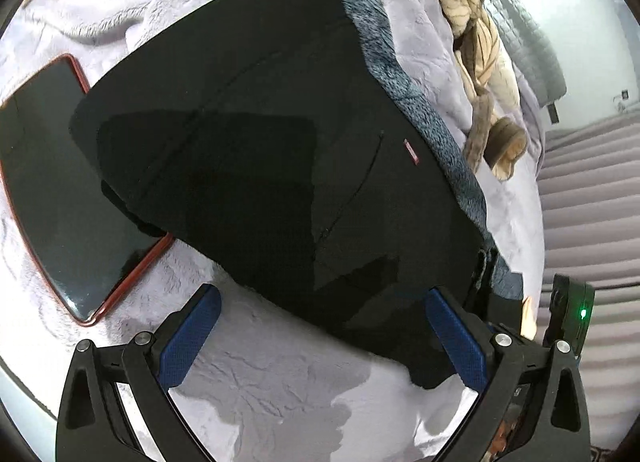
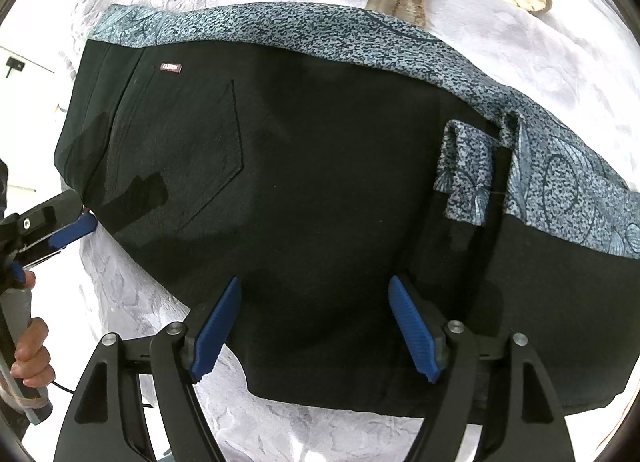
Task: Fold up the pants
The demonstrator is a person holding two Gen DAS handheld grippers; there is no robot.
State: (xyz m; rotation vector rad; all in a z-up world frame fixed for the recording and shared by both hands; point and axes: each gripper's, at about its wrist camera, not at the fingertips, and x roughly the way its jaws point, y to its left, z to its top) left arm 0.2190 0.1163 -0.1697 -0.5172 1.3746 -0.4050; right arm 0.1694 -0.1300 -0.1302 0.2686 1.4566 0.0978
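Black pants (image 1: 280,150) lie folded flat on a pale lilac blanket (image 1: 260,382), with a blue patterned lining showing along their far edge (image 2: 320,34). A back pocket and a small red label (image 2: 171,67) face up. My left gripper (image 1: 320,326) is open and empty, hovering over the pants' near edge. My right gripper (image 2: 314,326) is open and empty, its fingers straddling the pants' near edge. The left gripper also shows in the right wrist view (image 2: 72,230), next to the pants' left end.
A dark tablet in a red case (image 1: 60,190) lies on the blanket, partly under the pants' left end. A beige striped plush item (image 1: 480,46) lies beyond the pants. The bed edge and a ribbed mattress (image 1: 592,198) are at right.
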